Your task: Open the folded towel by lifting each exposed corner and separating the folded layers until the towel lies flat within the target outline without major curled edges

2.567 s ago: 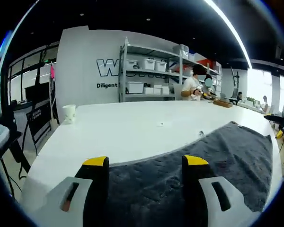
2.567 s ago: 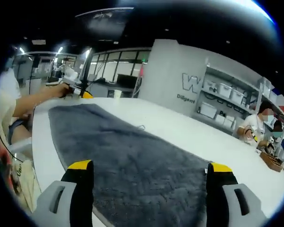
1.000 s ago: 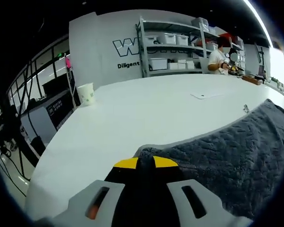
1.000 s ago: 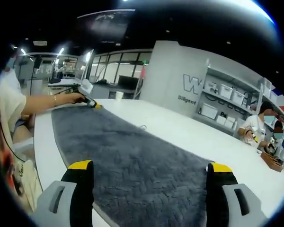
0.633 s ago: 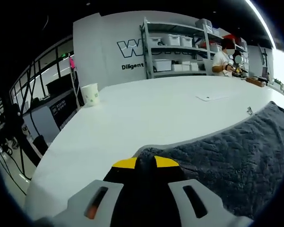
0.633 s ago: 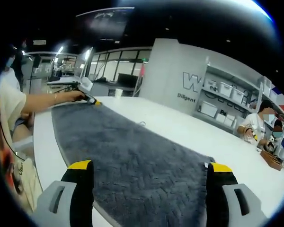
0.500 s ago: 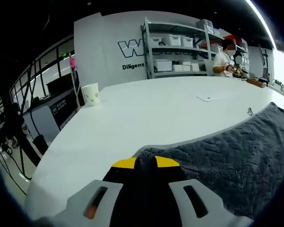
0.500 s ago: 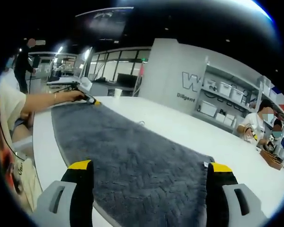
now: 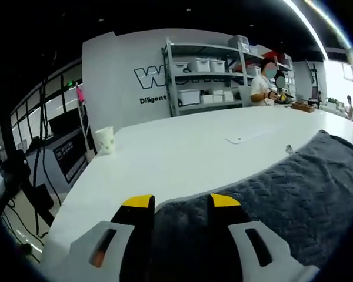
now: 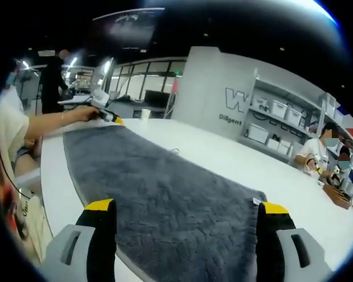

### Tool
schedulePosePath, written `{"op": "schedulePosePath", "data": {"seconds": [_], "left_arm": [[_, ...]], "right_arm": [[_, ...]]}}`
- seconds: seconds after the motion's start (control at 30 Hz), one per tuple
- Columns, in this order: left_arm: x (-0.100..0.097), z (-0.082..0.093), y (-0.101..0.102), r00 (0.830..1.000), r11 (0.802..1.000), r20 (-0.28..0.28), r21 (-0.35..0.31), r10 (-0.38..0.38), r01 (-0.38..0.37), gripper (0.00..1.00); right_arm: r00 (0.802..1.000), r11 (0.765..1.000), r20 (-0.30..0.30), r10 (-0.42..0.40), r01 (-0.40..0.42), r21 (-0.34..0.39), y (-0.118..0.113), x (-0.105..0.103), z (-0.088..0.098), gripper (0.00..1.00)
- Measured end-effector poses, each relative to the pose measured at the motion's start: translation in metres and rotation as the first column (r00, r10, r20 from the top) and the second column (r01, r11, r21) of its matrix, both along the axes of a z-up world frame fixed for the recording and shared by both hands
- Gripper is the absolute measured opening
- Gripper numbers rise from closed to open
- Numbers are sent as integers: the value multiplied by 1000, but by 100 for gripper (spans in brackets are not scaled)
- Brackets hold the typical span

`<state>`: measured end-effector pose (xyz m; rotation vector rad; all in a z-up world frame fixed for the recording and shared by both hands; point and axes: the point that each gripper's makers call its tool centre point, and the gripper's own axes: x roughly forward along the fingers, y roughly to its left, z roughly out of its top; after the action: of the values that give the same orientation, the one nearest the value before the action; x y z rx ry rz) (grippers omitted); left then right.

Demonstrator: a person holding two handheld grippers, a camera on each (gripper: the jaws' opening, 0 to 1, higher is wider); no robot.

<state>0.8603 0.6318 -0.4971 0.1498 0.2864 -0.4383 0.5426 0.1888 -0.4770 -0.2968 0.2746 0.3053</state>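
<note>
Spreading wide under both cameras: white table (image 9: 182, 147), far rim curving out of sight. Lying on it, opened out along the near side: dark grey towel (image 10: 165, 200), running in the right gripper view from between the jaws away to the upper left; near edge cut off below the frame, so flatness there not judgeable. Showing in the left gripper view: towel corner (image 9: 182, 217) resting between the jaw tips, cloth running off right and out of frame. No target outline making itself out on the table. Standing against the back wall: grey shelving (image 9: 206, 76) with white bins, lettering beside it partly blocked. Sitting at the far right: a person (image 9: 265, 85), small and blurred. Left gripper (image 9: 181, 202): jaws standing a little apart, corner of cloth lying in the gap, contact with it not discernible. Right gripper (image 10: 185, 207): jaws spread wide, hovering over the cloth, clasping nothing. Appearing at upper left of the right gripper view: left gripper again (image 10: 106, 114), carried by a hand, at the towel's far corner. Standing well apart on the table: paper cup (image 9: 105, 140). Lying beyond the towel: small flat white item (image 9: 238, 140), nature unclear.
</note>
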Motion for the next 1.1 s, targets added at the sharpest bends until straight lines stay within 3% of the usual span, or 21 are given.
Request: {"op": "schedulePosePath", "data": {"seconds": [0.27,0.4,0.67,0.83,1.1], "left_arm": [[-53,12,-20,989,986,18,-78,-147,148,66],[-87,16,-38,969,958,3,-150,-246,243,73],[-149,31,-60,934,916,32,-188,-355,355,98],[-169,37,-59,929,903,38,-224,-369,368,100],[-188,27,-36,943,915,10,-237,-333,326,100]], "right_arm": [[1000,1000,-1,-14,14,4,-4,-3,0,99],[1000,1000,-12,-11,11,-2,-4,-5,-2,99],[999,1000,-48,-5,5,-10,-2,-10,-9,99],[998,1000,-64,-4,5,20,-5,-16,-8,99],[995,995,-71,-76,80,58,-33,-33,-12,99]]}}
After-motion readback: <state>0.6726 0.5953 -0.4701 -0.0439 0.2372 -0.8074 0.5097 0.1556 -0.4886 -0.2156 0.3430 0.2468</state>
